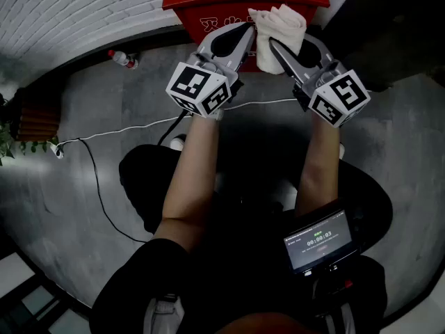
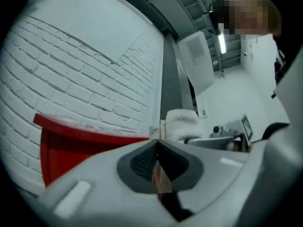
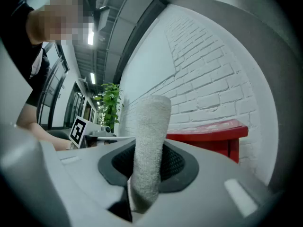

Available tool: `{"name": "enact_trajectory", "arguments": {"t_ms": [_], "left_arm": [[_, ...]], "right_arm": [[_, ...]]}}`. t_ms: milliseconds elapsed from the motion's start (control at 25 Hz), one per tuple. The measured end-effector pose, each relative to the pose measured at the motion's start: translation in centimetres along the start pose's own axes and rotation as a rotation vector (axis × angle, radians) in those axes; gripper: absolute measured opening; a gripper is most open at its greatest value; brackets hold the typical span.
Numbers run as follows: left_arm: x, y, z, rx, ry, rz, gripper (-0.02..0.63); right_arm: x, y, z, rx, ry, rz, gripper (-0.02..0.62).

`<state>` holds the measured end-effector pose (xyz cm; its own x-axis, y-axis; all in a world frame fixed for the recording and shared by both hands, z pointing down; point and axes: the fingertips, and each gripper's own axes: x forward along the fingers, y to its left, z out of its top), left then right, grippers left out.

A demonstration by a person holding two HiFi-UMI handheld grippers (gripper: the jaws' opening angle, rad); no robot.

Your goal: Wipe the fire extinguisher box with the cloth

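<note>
— Cloth of white towelling point(image 1: 278, 30): where is it against the fingers?

— It is pinched between the dark ribbed pads point(image 3: 176, 161) of the grey right gripper point(image 1: 277, 46), whose jaws are clamped on it. It stands up out of them as a thick folded roll. In the head view its upper part overlaps the top front edge of the red metal fire extinguisher box point(image 1: 198, 21).

— Any writing on that box?

— White Chinese characters. On the lid I read 消防器材 and 严禁挪用; the group between them is too small to read. The front face carries larger characters, mostly covered by the grippers.

— And the other hand?

— The grey left gripper point(image 1: 247, 29) has its pads pressed together. Its tips are just beside the cloth's left side, at the box front. I cannot tell whether they nip a corner of it.

— Around them?

— A white brick wall point(image 1: 69, 5) runs behind the box. A clear plastic bottle with red on it point(image 1: 124, 59) lies at the wall's foot. A thin white cable point(image 1: 125, 129) trails over the grey floor. A small dark screen point(image 1: 320, 241) at the person's waist shows timer digits.
</note>
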<state>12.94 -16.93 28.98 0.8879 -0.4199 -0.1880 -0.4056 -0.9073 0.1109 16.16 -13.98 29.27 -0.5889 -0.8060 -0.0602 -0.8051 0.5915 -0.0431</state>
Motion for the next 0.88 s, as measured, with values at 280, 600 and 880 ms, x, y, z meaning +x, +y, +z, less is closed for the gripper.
{"name": "enact_trajectory", "arguments": {"t_ms": [280, 600, 880], "left_arm": [[0.2, -0.3, -0.7, 0.050, -0.036, 0.035, -0.002], [2.4, -1.6, 2.2, 0.039, -0.071, 0.124, -0.002], [4.0, -4.5, 3.6, 0.104, -0.012, 0.118, -0.002]], "right_arm": [[0.0, -0.4, -0.3, -0.020, -0.045, 0.049, 0.103], [-0.4, -2.0, 3.5, -0.053, 0.020, 0.129, 0.103], [-3.6, -3.3, 6.6, -0.037, -0.011, 0.107, 0.103]]}}
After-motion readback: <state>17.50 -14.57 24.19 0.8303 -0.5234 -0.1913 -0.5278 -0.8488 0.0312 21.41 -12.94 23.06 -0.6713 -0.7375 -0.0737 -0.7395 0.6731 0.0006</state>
